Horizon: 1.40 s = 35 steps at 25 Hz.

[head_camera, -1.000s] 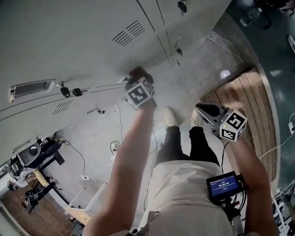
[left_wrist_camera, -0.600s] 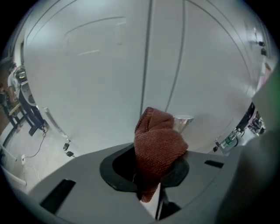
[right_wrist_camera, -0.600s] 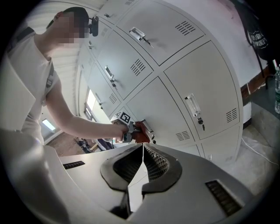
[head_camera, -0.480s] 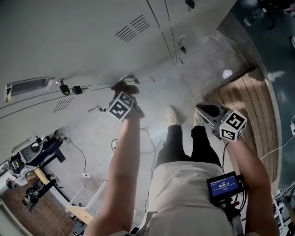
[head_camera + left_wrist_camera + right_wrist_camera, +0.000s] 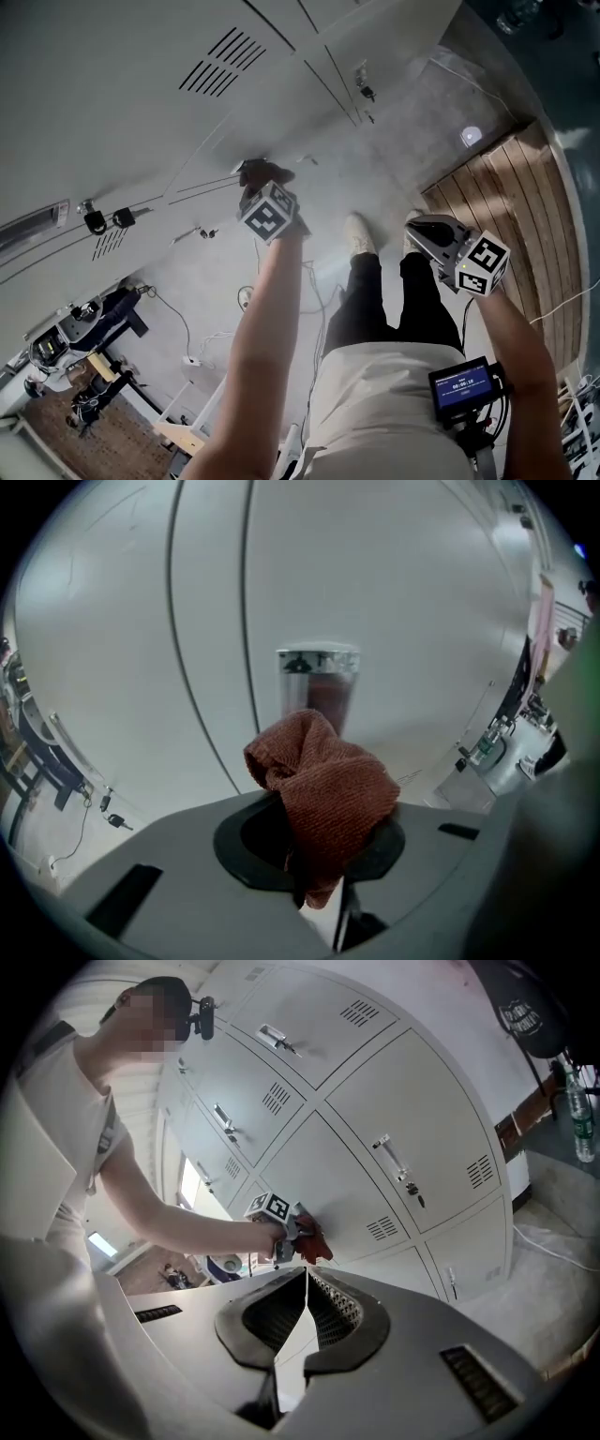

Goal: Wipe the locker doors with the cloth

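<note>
A rust-brown cloth (image 5: pixel 324 785) is bunched between the jaws of my left gripper (image 5: pixel 265 187). In the head view the cloth (image 5: pixel 257 172) is pressed against a grey locker door (image 5: pixel 141 122), low on the door beside a seam. The left gripper view shows the door (image 5: pixel 394 592) close ahead, with a small metal label holder (image 5: pixel 317 677) just beyond the cloth. My right gripper (image 5: pixel 429 230) hangs apart at my right side, over the floor. Its jaws (image 5: pixel 305 1288) are shut with nothing in them. From there I see the left gripper (image 5: pixel 279 1224) and cloth (image 5: pixel 311 1241) on the lockers.
Keys (image 5: pixel 103 220) hang from locks on the doors, and vent slits (image 5: pixel 220 61) sit higher up. A wooden platform (image 5: pixel 506 187) lies at the right. Cables (image 5: pixel 178 319) and equipment (image 5: pixel 75 342) lie on the concrete floor at the left. The person's shoes (image 5: pixel 359 234) stand near the lockers.
My left gripper with the cloth slid leftwards along the locker door, then a little back to the right. The right gripper has stayed where it was.
</note>
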Each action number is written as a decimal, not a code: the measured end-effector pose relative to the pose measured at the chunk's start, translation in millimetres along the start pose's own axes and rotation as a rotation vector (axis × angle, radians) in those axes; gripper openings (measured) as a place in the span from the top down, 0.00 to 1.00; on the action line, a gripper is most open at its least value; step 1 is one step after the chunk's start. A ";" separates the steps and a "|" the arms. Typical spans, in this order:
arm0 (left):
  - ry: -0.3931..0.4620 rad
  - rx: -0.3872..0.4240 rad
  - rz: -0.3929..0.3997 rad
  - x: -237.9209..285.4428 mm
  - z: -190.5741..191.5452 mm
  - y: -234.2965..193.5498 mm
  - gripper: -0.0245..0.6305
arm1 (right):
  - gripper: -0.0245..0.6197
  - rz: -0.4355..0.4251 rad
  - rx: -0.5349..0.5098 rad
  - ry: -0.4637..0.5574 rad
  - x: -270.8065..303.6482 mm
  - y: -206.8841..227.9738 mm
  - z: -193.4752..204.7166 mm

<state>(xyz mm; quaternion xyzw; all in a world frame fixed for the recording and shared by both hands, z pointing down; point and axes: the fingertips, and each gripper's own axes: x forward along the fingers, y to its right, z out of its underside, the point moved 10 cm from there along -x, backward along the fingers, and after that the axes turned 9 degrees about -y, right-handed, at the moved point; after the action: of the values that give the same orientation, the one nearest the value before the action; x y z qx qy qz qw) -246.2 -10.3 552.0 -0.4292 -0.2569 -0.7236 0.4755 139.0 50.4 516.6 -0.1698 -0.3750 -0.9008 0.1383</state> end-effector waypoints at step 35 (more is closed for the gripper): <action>0.124 0.222 0.068 50.2 22.3 58.6 0.86 | 0.93 -0.042 0.125 0.058 27.9 30.3 50.0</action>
<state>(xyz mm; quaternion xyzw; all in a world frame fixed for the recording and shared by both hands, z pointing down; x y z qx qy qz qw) -193.5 -40.8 604.5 -0.3368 -0.2907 -0.6995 0.5593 135.3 62.5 580.1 -0.1269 -0.4300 -0.8827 0.1407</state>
